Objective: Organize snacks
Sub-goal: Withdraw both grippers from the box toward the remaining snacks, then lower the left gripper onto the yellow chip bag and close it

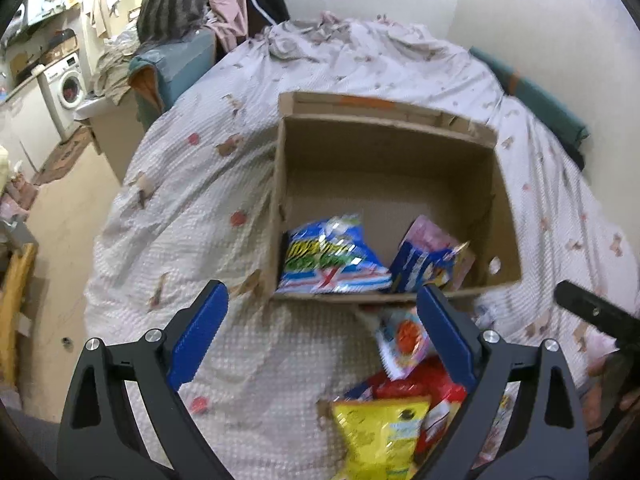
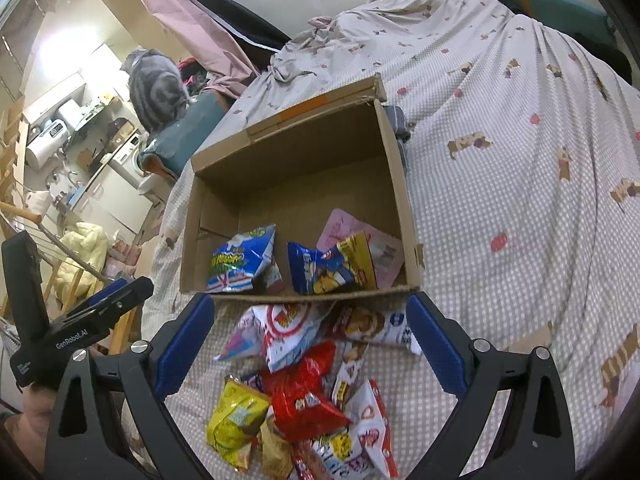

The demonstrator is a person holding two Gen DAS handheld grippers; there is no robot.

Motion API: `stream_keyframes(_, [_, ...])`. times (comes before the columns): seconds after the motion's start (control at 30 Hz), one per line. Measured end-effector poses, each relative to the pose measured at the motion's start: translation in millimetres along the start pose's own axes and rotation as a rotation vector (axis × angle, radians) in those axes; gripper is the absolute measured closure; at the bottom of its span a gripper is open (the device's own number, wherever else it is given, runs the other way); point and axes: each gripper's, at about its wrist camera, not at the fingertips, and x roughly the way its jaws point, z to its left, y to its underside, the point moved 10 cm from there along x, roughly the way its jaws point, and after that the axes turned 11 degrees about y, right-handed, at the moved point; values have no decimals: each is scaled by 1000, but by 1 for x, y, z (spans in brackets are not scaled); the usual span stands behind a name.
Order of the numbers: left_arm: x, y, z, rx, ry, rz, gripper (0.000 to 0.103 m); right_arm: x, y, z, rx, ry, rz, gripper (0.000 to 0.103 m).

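Observation:
An open cardboard box (image 1: 280, 184) (image 2: 394, 184) lies on the bed. Inside it, at the near wall, sit a blue-and-green snack bag (image 1: 332, 258) (image 2: 244, 260), a dark blue-and-yellow packet (image 1: 424, 266) (image 2: 332, 266) and a pink packet (image 2: 378, 250). A loose heap of snacks lies before the box: a yellow bag (image 1: 380, 432) (image 2: 236, 416), a red bag (image 1: 432, 392) (image 2: 304, 392) and white packets (image 2: 288, 332). My left gripper (image 1: 320, 320) hangs open above the bedspread, empty. My right gripper (image 2: 310, 328) is open over the heap, empty. The left gripper (image 2: 80, 320) also shows at the right view's left edge.
The patterned bedspread (image 1: 224, 208) (image 2: 520, 184) is rumpled toward the wall. A grey striped cat (image 2: 158, 88) (image 1: 172, 4) sits on a teal cushion (image 1: 180, 64) beyond the bed. A washing machine (image 1: 66, 80), counters and a wooden rack (image 1: 16, 292) stand at the left.

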Motion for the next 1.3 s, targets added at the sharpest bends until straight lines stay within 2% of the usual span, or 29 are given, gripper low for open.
stream_keyframes(0.23, [-5,29,10,-86,27,67,9,-5,21,-6,37,2,50,4])
stream_keyframes(0.43, [-4,45,15,-143,36,104,9,-10,38,-2,20,3,78,4])
stream_keyframes(0.57, [3,58,20,-175,22,148,9,-2,52,-10,112,-26,150,4])
stream_keyframes(0.7, [17,79,24,-224,34,237,9,8,59,-19,178,-24,200,4])
stream_keyframes(0.77, [26,95,19,-235,50,313,9,11,61,-21,180,-14,209,4])
stream_keyframes(0.87, [37,116,0,-249,129,396,9,15,64,-20,176,-6,222,4])
stream_keyframes(1.0, [51,146,-35,-194,213,520,9,17,66,-19,178,-9,228,4])
stream_keyframes(1.1, [58,159,-41,-156,174,540,10,17,66,-20,178,-3,231,4])
stream_keyframes(1.13, [60,163,-42,-146,158,548,11,18,67,-21,180,1,237,4])
stream_keyframes(1.17, [63,168,-44,-143,159,563,18,19,69,-22,182,7,244,4])
stream_keyframes(1.2, [65,172,-47,-149,171,577,25,20,72,-25,184,18,259,4])
stream_keyframes(1.23, [66,176,-50,-163,191,588,28,21,76,-28,188,28,276,4])
stream_keyframes(1.3, [66,177,-53,-168,202,589,39,26,91,-32,219,18,346,4])
